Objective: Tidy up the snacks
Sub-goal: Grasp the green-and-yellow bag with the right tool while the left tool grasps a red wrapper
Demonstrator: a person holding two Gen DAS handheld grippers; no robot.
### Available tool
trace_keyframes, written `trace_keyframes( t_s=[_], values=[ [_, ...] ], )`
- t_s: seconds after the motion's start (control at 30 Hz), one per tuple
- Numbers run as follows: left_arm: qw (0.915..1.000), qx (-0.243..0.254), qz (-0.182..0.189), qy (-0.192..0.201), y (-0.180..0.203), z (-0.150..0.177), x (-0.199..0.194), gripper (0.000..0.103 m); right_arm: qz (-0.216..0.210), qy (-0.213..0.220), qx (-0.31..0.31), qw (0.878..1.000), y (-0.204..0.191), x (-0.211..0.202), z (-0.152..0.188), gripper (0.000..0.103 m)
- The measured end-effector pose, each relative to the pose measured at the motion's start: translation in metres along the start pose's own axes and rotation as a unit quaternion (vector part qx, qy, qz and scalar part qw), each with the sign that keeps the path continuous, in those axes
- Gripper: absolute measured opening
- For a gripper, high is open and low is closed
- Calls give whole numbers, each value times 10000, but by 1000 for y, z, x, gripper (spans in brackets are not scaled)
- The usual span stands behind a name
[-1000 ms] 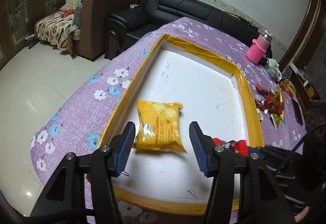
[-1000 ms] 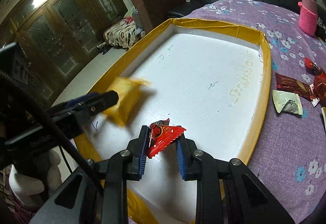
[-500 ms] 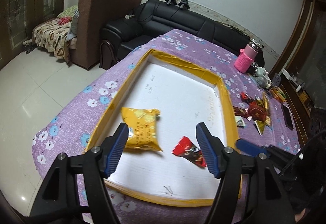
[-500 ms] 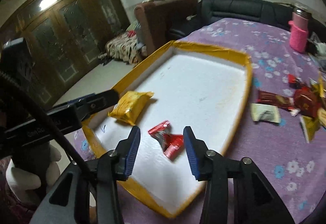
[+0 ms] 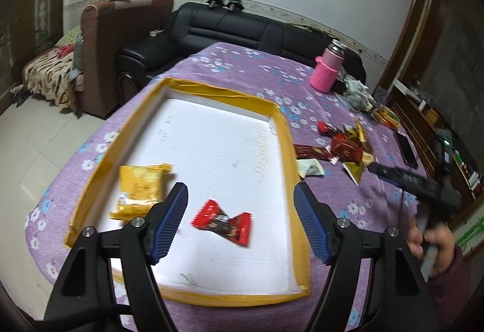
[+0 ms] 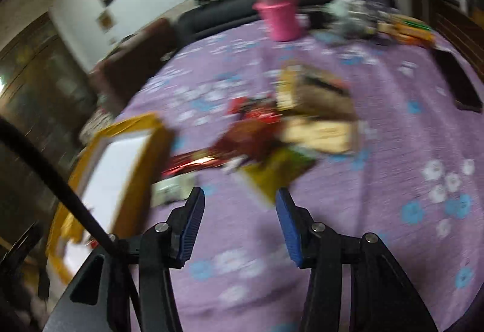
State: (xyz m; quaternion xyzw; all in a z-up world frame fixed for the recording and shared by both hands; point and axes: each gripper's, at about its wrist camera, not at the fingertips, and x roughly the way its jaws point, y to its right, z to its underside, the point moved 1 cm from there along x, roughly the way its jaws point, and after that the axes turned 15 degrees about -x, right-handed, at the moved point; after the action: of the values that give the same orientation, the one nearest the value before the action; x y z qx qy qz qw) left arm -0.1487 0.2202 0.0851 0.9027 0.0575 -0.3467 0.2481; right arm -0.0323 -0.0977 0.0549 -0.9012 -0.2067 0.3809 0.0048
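The black left gripper with blue ribbed pads (image 5: 240,218) is hovering over the yellow-rimmed white foam tray (image 5: 289,147), its jaws having just been opening wide with nothing gripped; a red twist-end candy wrapper (image 5: 224,221) and a yellow snack packet (image 5: 140,191) are lying in the tray below. The right gripper (image 6: 240,224), jaws likewise just been opening and empty, is facing the blurred pile of loose snacks (image 6: 281,132) on the purple flowered tablecloth (image 6: 393,150).

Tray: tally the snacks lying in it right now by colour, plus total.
Yellow packet: 1
Red candy: 1
Total in the tray: 2
The other snacks lie in a pile on the purple cloth beside the tray, not counted.
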Motion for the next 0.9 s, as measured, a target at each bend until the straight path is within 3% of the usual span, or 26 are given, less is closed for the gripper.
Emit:
trace_keyframes(
  t_s=[0.1,0.33,0.5,0.57,0.6,0.67,0.9],
  values=[
    [10000,69,26,-62,8,2,3,73,162,-170,128,9996,15,16,-4,52],
    [9995,162,136,-219,23,4,8,74,495,-542,-163,9972,2,50,-12,63],
    [9986,315,263,-336,44,-4,19,74,855,-468,-163,9951,-8,56,-15,67],
    [9979,368,367,-393,55,-8,24,74,1066,-508,-426,9921,-14,59,-14,50],
    [9975,394,409,-416,60,-9,25,74,1126,-559,-516,9907,-15,60,-12,37],
    [9965,508,471,-474,72,-12,31,74,1087,-554,-504,9912,-11,56,-11,19],
    [9872,1062,656,-989,128,-12,79,74,908,-602,-420,9932,16,35,3,17]
  ],
)
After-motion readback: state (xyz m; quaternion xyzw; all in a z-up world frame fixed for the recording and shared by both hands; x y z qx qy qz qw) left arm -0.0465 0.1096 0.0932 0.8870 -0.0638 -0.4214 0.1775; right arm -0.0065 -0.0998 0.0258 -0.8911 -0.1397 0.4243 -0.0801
